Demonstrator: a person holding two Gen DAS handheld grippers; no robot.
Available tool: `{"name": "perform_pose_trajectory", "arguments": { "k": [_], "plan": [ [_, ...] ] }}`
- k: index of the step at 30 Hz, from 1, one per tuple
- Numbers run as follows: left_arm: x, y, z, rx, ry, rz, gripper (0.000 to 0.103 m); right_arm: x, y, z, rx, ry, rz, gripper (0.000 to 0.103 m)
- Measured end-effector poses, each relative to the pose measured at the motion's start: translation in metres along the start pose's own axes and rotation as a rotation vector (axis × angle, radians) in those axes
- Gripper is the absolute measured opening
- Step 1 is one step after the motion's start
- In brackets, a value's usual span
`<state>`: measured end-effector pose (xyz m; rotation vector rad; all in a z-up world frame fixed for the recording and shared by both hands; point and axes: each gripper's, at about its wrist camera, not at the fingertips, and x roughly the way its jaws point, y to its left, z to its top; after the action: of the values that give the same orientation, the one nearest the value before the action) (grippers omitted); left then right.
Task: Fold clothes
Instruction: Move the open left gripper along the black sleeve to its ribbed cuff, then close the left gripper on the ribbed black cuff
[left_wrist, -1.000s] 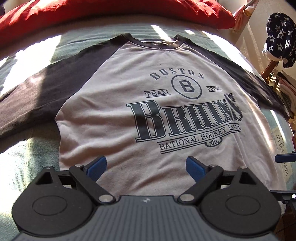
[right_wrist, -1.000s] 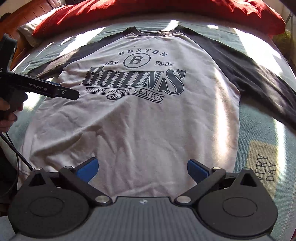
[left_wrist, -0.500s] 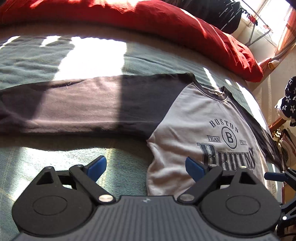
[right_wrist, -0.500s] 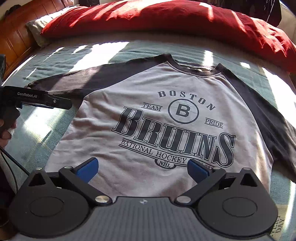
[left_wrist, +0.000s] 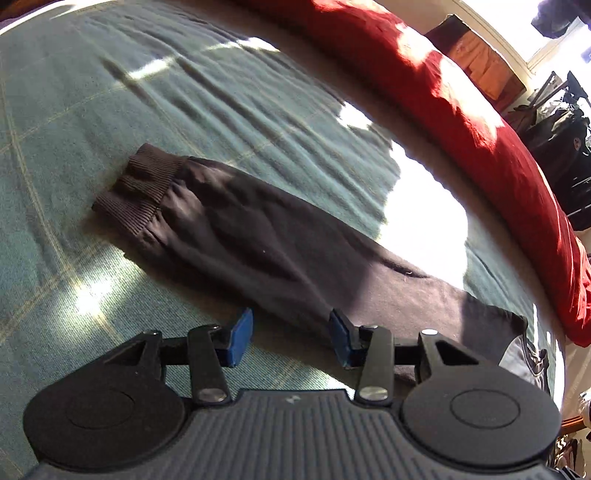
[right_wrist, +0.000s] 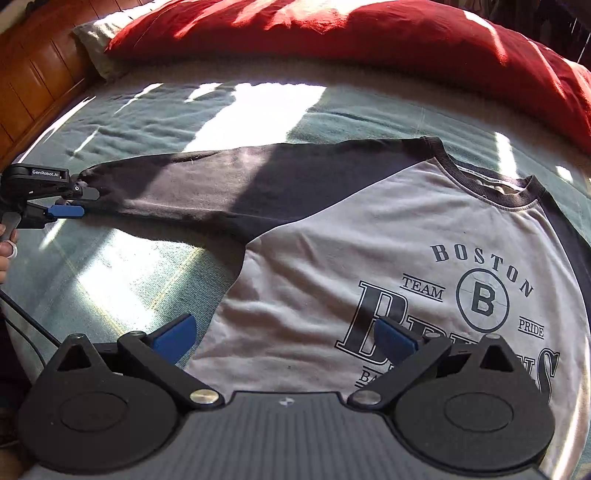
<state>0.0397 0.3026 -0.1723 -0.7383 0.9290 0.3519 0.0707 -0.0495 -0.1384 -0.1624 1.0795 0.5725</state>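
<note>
A grey long-sleeved shirt (right_wrist: 332, 280) with black sleeves and a "Boston Bruins" print lies flat, front up, on the bed. Its black left sleeve (right_wrist: 207, 184) stretches out to the left. In the left wrist view that sleeve (left_wrist: 258, 240) ends in a ribbed cuff (left_wrist: 144, 188). My left gripper (left_wrist: 291, 338) is low over the sleeve's near edge, partly closed but still open, with cloth between its blue pads. From the right wrist view, the left gripper (right_wrist: 79, 201) sits at the sleeve's far end. My right gripper (right_wrist: 284, 336) hovers wide open over the shirt's left side.
A teal checked blanket (right_wrist: 129, 266) covers the bed, with bright sun patches. A red duvet (right_wrist: 332, 40) lies along the far side and a wooden bed frame (right_wrist: 33, 81) stands at the left. A hand (right_wrist: 7, 251) and a cable show at the left edge.
My left gripper swung left along the sleeve toward the cuff, dropped close to the cloth and narrowed its fingers. My right gripper turned left toward the shirt's left side and stayed open.
</note>
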Motion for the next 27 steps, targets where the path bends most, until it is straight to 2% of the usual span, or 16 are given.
{"name": "perform_pose_trajectory", "arguments": {
  "k": [10, 27],
  "plan": [
    [0.007, 0.071, 0.016, -0.216, -0.019, -0.006, 0.046, 0.02, 0.039, 0.03, -0.085, 0.037, 0.025, 0.103],
    [0.017, 0.073, 0.03, -0.186, -0.022, -0.014, 0.046, 0.039, 0.071, 0.065, -0.181, 0.068, 0.047, 0.103]
  ]
}}
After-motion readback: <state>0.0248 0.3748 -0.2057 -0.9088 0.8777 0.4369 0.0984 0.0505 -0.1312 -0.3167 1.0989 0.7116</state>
